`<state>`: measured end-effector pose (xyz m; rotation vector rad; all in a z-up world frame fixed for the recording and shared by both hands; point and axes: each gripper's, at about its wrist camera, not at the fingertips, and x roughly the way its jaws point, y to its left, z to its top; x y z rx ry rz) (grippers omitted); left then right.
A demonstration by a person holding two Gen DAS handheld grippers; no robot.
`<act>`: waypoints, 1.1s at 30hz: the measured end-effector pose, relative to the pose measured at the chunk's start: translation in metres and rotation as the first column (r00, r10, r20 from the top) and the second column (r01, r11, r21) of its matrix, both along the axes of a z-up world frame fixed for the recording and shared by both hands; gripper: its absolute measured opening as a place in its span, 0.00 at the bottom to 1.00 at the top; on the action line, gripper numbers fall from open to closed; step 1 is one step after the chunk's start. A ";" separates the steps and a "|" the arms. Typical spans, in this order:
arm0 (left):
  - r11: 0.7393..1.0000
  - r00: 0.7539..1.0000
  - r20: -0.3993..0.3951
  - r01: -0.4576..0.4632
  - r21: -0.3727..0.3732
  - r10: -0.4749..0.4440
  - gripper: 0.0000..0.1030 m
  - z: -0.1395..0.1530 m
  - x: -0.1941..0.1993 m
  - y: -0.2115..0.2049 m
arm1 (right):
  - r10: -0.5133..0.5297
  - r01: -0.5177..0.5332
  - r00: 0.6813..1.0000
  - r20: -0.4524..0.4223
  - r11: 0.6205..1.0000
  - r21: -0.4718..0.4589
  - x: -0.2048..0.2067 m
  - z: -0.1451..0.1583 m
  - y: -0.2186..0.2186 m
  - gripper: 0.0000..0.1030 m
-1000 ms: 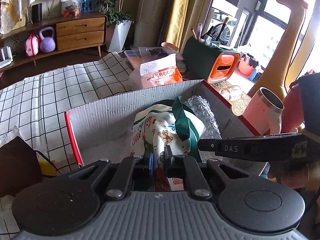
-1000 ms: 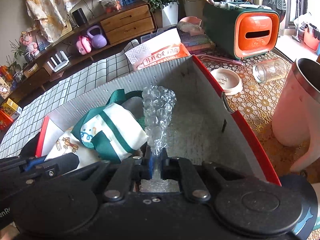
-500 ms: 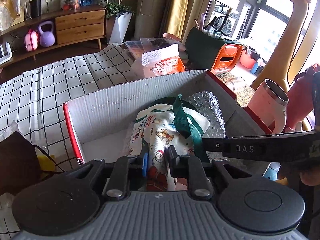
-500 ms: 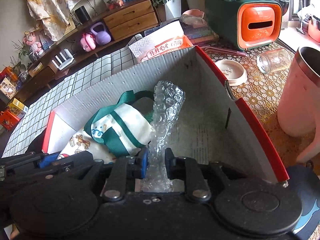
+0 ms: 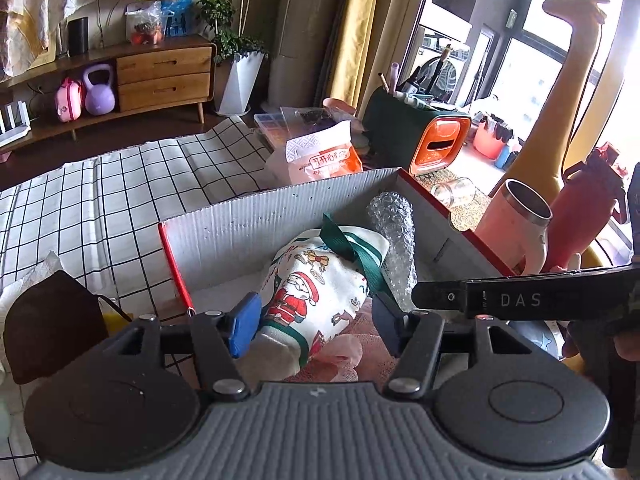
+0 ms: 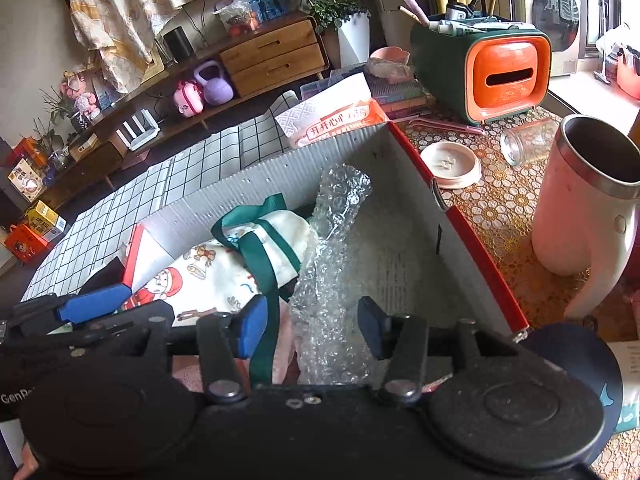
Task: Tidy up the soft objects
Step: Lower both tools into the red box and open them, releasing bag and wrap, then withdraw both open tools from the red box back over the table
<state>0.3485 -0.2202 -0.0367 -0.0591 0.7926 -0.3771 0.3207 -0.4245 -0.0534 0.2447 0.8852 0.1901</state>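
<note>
A white corrugated box with red edges (image 5: 256,220) (image 6: 416,248) holds a white Christmas cloth bag with green straps (image 5: 320,292) (image 6: 224,276) and a roll of bubble wrap (image 5: 394,232) (image 6: 332,264). A pink soft item (image 5: 344,356) lies under them. My left gripper (image 5: 314,324) is open, its blue pads either side of the bag's near end. My right gripper (image 6: 312,324) is open around the lower end of the bubble wrap. Neither holds anything.
A pink steel-lined mug (image 6: 588,200) and a red bottle (image 5: 584,216) stand right of the box. A snack bag (image 5: 320,156), a green-orange organiser (image 6: 480,68), a glass jar (image 6: 528,144) and a pink dish (image 6: 450,164) lie beyond. A brown object (image 5: 52,320) sits left on the checked cloth (image 5: 100,200).
Both grippers have opened. The left let go of the Christmas bag, the right let go of the bubble wrap, and both items now rest in the box.
</note>
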 end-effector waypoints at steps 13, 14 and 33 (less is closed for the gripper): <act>1.000 1.000 0.026 0.007 -0.023 -0.006 0.65 0.034 -0.039 0.031 | 0.054 -0.054 0.995 0.088 0.999 -0.005 -0.045 0.041 0.021 0.74; 1.000 1.000 0.029 0.007 -0.024 -0.006 0.65 0.036 -0.042 0.035 | 0.059 -0.059 0.994 0.093 0.998 -0.005 -0.048 0.044 0.023 0.76; 0.995 0.997 0.061 -0.047 -0.086 0.052 0.96 0.060 -0.082 0.151 | 0.243 -0.240 0.961 0.133 0.970 -0.035 -0.086 0.071 0.110 0.95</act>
